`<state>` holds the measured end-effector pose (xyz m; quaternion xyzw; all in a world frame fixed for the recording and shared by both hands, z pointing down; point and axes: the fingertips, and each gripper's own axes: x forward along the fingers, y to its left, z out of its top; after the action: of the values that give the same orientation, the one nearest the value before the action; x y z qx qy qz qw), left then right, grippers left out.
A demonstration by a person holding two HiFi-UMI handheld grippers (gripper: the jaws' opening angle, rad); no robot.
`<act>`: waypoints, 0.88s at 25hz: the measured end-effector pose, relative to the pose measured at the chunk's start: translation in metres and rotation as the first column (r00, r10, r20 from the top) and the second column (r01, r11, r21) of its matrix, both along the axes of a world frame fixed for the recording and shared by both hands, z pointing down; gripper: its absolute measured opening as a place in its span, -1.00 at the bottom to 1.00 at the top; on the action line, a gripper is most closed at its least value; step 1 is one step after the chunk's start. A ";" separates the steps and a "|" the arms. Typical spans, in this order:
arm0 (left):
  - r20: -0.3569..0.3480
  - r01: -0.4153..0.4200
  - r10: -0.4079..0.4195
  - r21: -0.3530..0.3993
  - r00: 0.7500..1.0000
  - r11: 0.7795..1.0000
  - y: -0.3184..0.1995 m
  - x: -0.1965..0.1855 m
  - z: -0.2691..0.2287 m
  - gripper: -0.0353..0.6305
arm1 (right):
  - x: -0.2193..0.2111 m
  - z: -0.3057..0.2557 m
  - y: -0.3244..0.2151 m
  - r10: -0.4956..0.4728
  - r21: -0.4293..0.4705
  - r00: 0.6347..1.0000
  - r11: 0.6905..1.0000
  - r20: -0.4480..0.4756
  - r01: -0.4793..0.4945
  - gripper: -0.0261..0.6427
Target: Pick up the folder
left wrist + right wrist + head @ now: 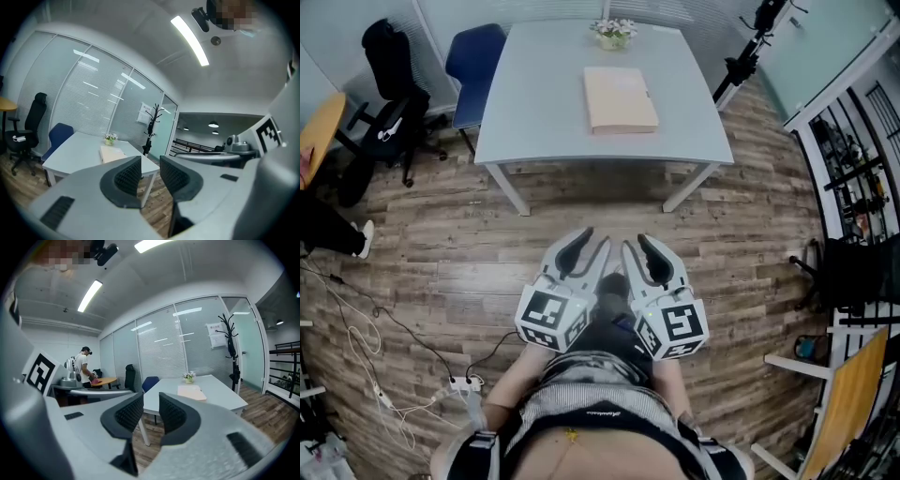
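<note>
Grey surface (534, 103) beyond bare wooden floor (469, 244) carries the beige folder (620, 98) near its far middle: thin, light, likely flexible, best pinched at an edge; left gripper (587, 247) and right gripper (643, 248) wait well short, slightly parted, empty.

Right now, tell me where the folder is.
In the head view the folder lies flat on the grey table, a little right of its middle, just nearer than the flower pot at the far edge.
</note>
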<state>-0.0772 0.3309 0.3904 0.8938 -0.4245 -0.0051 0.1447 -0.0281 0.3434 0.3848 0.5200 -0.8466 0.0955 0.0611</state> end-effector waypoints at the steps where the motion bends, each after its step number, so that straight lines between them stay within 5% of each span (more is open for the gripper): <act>1: 0.001 0.003 -0.003 -0.003 1.000 1.000 -0.003 -0.001 0.002 -0.61 | 0.000 0.001 -0.004 -0.002 -0.002 1.000 1.000 -0.003 0.002 -0.61; 22: 0.006 0.067 -0.067 0.013 0.998 0.998 -0.166 0.030 -0.016 -0.61 | 0.026 -0.020 -0.172 -0.083 0.029 0.996 0.996 0.024 0.082 -0.58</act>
<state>-0.0472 0.1645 0.3740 0.8800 -0.4545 -0.0096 0.1375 -0.0020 0.1714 0.3646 0.4840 -0.8694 0.0875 0.0470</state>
